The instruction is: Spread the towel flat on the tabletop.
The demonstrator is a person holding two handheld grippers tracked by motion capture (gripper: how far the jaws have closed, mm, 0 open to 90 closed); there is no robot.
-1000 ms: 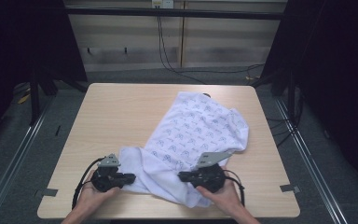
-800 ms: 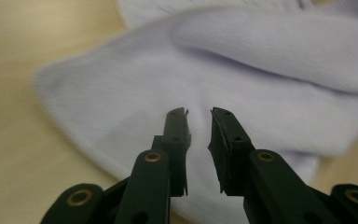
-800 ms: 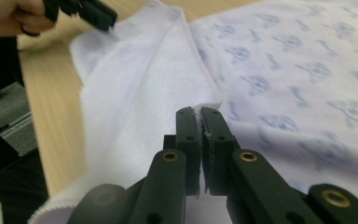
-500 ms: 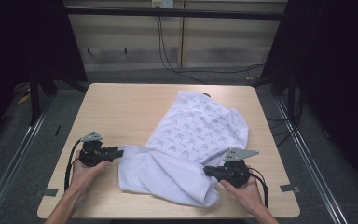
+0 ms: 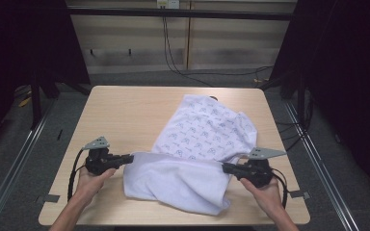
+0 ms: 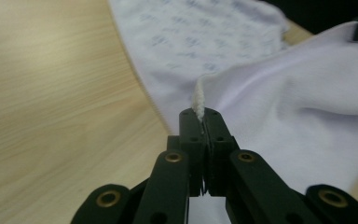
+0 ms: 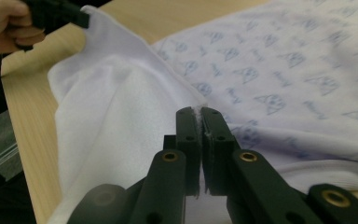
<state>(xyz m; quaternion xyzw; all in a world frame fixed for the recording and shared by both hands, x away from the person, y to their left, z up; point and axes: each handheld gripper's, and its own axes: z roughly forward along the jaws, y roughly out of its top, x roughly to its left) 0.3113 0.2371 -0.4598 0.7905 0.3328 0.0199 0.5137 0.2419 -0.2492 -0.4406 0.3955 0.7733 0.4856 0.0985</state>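
Observation:
A white cloth (image 5: 200, 144) with a small blue print lies across the middle and right of the wooden table (image 5: 125, 110). Its near part is folded back, plain white side up (image 5: 178, 180). My left gripper (image 5: 131, 158) is shut on the cloth's near left edge (image 6: 198, 100). My right gripper (image 5: 225, 167) is shut on the near right edge (image 7: 198, 112). The held edge is stretched between the two grippers. In the right gripper view the other hand (image 7: 4, 21) and its gripper hold the far corner.
The table's left half (image 5: 111, 125) is bare wood. Grey floor with metal rails (image 5: 19, 154) surrounds the table. Cables (image 5: 183, 62) run on the floor behind it, and dark curtains stand on both sides.
Both grippers have moved apart, the left one leftward and the right one rightward, pulling the cloth's near edge out wide between them.

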